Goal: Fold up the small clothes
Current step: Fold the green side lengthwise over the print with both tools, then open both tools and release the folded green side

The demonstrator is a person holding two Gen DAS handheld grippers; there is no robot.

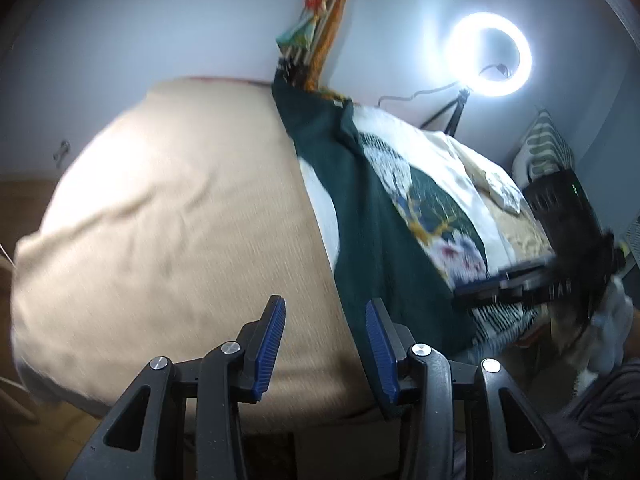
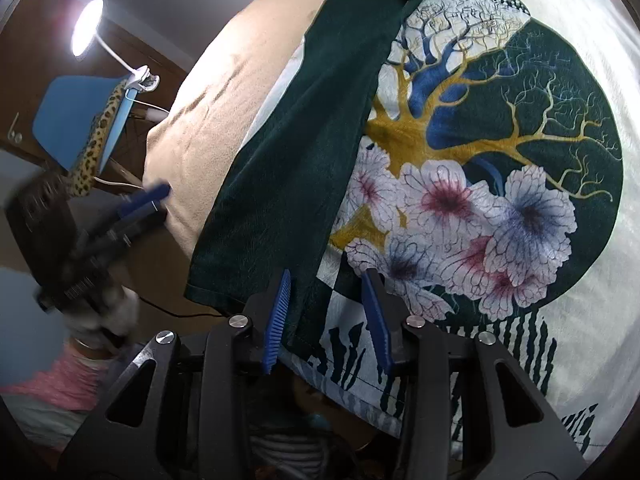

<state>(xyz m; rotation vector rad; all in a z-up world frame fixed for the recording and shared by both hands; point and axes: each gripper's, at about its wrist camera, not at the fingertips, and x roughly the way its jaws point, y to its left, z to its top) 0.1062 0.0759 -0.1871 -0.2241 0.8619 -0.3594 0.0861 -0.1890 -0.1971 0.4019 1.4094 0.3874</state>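
A white T-shirt [image 2: 576,128] with a round dark green print of a tree and flowers [image 2: 480,184] lies flat on the bed. A plain dark green garment [image 2: 304,128] is draped across its left side. My right gripper [image 2: 327,316] hovers over the near hem where the green cloth meets the white. Its blue pads stand apart, with cloth below the gap and nothing pinched. My left gripper [image 1: 326,332] is open over the bare beige cover, just left of the green garment [image 1: 372,216]. The left wrist view shows the right gripper [image 1: 492,284] blurred at the shirt's near edge.
A beige cover [image 1: 180,200] spreads over the left of the bed. A ring light [image 1: 491,54] and a striped pillow [image 1: 544,148] stand beyond the far side. A clip lamp [image 2: 87,28] and a blue chair [image 2: 76,120] with leopard cloth stand beside the bed.
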